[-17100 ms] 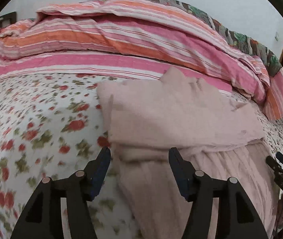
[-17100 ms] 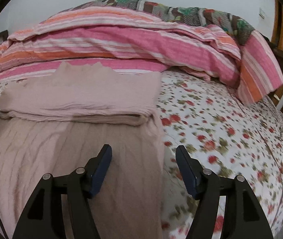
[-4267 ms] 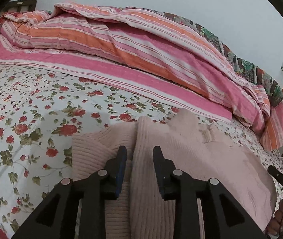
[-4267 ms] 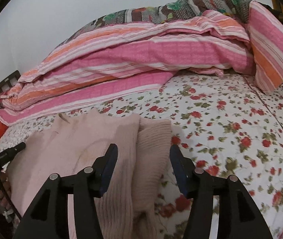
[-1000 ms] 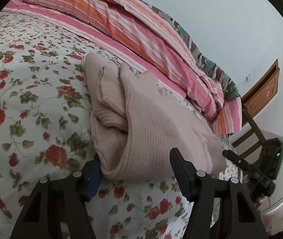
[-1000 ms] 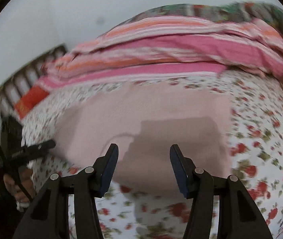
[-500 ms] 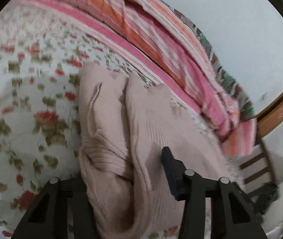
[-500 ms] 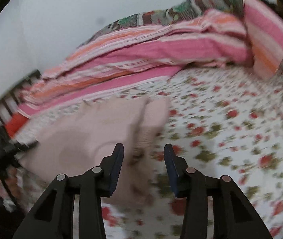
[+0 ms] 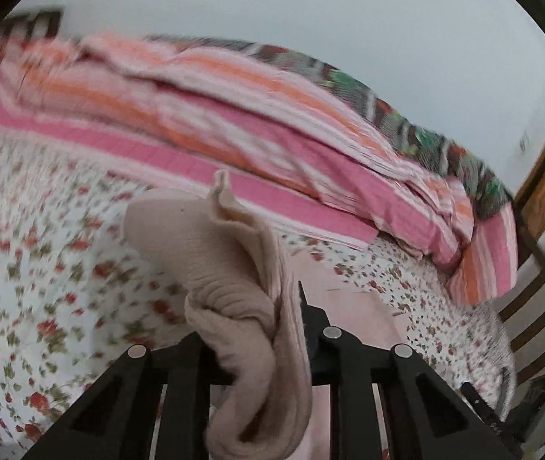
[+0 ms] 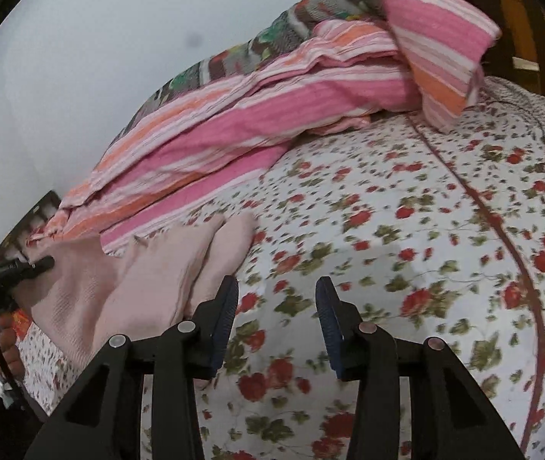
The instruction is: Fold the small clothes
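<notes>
The left gripper (image 9: 263,329) is clamped on a bunched fold of the pink garment (image 9: 211,253), lifting it above the floral bedsheet (image 9: 42,268). The right gripper (image 10: 276,314) is spread wide, holding nothing, over bare sheet just right of the garment. The striped quilt (image 10: 257,115) lies beyond.

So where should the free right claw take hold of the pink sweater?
Probably the near rounded edge of the pink sweater, coming from its right side over the floral sheet. The right claw is open beside it; the left claw already pinches the other end.
</notes>
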Demonstrator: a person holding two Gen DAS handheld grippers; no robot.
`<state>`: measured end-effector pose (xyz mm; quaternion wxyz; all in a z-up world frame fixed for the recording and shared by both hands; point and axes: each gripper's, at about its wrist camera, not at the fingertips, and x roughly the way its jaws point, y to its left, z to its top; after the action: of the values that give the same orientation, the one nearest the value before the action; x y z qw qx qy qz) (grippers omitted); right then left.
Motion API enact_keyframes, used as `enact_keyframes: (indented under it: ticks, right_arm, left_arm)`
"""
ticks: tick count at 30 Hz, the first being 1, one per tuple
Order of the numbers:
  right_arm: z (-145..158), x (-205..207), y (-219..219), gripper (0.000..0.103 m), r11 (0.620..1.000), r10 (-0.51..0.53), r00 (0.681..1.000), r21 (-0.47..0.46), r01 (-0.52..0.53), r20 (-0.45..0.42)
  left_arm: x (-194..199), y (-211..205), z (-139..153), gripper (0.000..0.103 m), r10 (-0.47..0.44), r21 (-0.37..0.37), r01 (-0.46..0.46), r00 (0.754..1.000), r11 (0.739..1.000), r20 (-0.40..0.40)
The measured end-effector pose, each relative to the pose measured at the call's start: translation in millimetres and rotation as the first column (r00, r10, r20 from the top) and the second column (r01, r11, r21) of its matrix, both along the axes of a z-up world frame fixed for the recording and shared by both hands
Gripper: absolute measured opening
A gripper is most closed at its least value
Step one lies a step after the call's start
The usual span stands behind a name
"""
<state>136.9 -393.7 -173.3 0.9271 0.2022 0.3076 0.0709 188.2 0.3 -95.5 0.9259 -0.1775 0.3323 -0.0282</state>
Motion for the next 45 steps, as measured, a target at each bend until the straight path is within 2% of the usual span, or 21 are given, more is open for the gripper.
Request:
enact_keyframes:
  ticks: [4,8,11,13,14,15,16,18,19,21,23,25,27,29,32,37,38,40,41,43,45]
  right_arm:
    - [0.1,-2.0,-5.5,0.042,1.000,-0.015,1.000,0.000,0.015,0.009]
    - [-2.4,-2.9,-10.4,0.042,0.999,-0.029,1.000,0.015,0.029,0.003]
    - [-2.1,-4.0,-10.8,0.042,0.999,-0.025,1.000,0.020,0.025,0.007]
    - [-0.6,-5.6,-10.1,0.042,1.000,-0.025,1.000,0.017,0.024,0.015]
    - [0.0,-6.2,-9.3,0.042,1.000,-0.023,1.000,0.019,0.022,0.019]
    - [0.3,-6.6,-8.8,0.042,1.000,-0.019,1.000,0.023,0.019,0.022]
    - [0.2,-6.0,-8.1,0.042,1.000,-0.014,1.000,0.027,0.014,0.023]
    - [-0.2,-4.7,-4.8,0.042,0.999,-0.003,1.000,0.033,0.002,0.022]
    - [-0.3,-3.9,-3.1,0.042,0.999,0.002,1.000,0.035,-0.003,0.020]
    - [-1.3,-2.3,2.4,0.043,0.999,0.017,1.000,0.039,-0.018,0.013]
    - [-1.3,-2.7,10.3,0.045,0.998,0.041,0.999,0.048,-0.042,0.017]
    - [1.6,-3.8,18.8,0.047,0.996,0.071,0.997,0.060,-0.073,0.036]
    - [6.1,-3.7,27.8,0.055,0.990,0.108,0.992,0.084,-0.113,0.058]
    - [12.3,1.9,38.1,0.056,0.976,0.157,0.985,0.143,-0.166,0.074]
    - [22.0,18.9,53.4,0.057,0.944,0.223,0.972,0.232,-0.234,0.072]
    - [26.7,45.6,87.1,0.059,0.975,0.191,0.982,0.114,-0.190,0.006]
    - [22.6,50.8,96.1,0.056,0.977,0.196,0.980,0.091,-0.193,-0.030]
    - [11.2,60.7,113.9,0.034,0.975,0.222,0.967,0.018,-0.221,-0.129]
    - [8.1,62.5,121.3,0.013,0.970,0.232,0.960,-0.032,-0.240,-0.156]
    - [18.9,46.3,122.4,0.012,0.966,0.237,0.970,-0.095,-0.242,-0.060]
    - [31.1,24.5,110.6,0.012,0.967,0.249,0.967,-0.065,-0.246,0.049]
  left_arm:
    - [9.2,-78.6,6.3,0.018,-0.058,0.163,0.059,0.998,0.985,-0.012]
    - [7.0,-145.5,-15.3,0.018,-0.162,0.252,0.169,0.986,0.953,-0.046]
    - [4.3,-175.1,-50.5,0.018,-0.239,0.215,0.262,0.962,0.941,-0.128]
    - [1.3,-179.1,-65.7,0.019,-0.265,0.174,0.286,0.955,0.942,-0.132]
    - [-2.9,-177.0,-65.9,0.019,-0.276,0.171,0.290,0.956,0.942,-0.101]
    - [-6.1,-172.9,-63.7,0.030,-0.298,0.150,0.306,0.952,0.940,-0.076]
    - [-8.1,-166.5,-60.1,0.046,-0.333,0.099,0.337,0.941,0.936,-0.055]
    - [-9.6,-150.8,-52.1,0.059,-0.423,-0.028,0.422,0.905,0.906,-0.041]
    - [-11.1,-142.8,-47.0,0.059,-0.444,-0.053,0.442,0.895,0.895,-0.032]
    - [-17.9,-129.0,-38.8,0.061,-0.450,-0.052,0.449,0.893,0.892,0.003]
    - [-25.4,-110.6,-31.0,0.066,-0.427,-0.038,0.430,0.902,0.902,0.062]
    - [-26.5,-88.9,-29.3,0.067,-0.390,-0.014,0.392,0.917,0.920,0.086]
    - [-20.5,-70.8,-31.5,0.067,-0.359,0.002,0.360,0.930,0.933,0.077]
    - [-12.5,-48.0,-35.6,0.067,-0.316,0.005,0.316,0.947,0.949,0.052]
    - [-2.5,-23.3,-42.7,0.067,-0.296,-0.029,0.298,0.954,0.954,0.044]
    - [7.7,-8.3,-58.5,0.067,-0.296,-0.025,0.298,0.953,0.954,0.064]
    - [9.9,-9.0,-63.0,0.067,-0.310,-0.033,0.312,0.948,0.949,0.069]
    - [12.1,-9.2,-71.7,0.067,-0.338,-0.055,0.341,0.939,0.938,0.070]
    - [13.5,-8.7,-76.0,0.067,-0.349,-0.072,0.353,0.935,0.933,0.067]
    - [15.4,-7.4,-78.6,0.067,-0.363,-0.105,0.368,0.930,0.924,0.062]
    - [12.7,-3.1,-77.5,0.067,-0.376,-0.141,0.384,0.923,0.912,0.085]
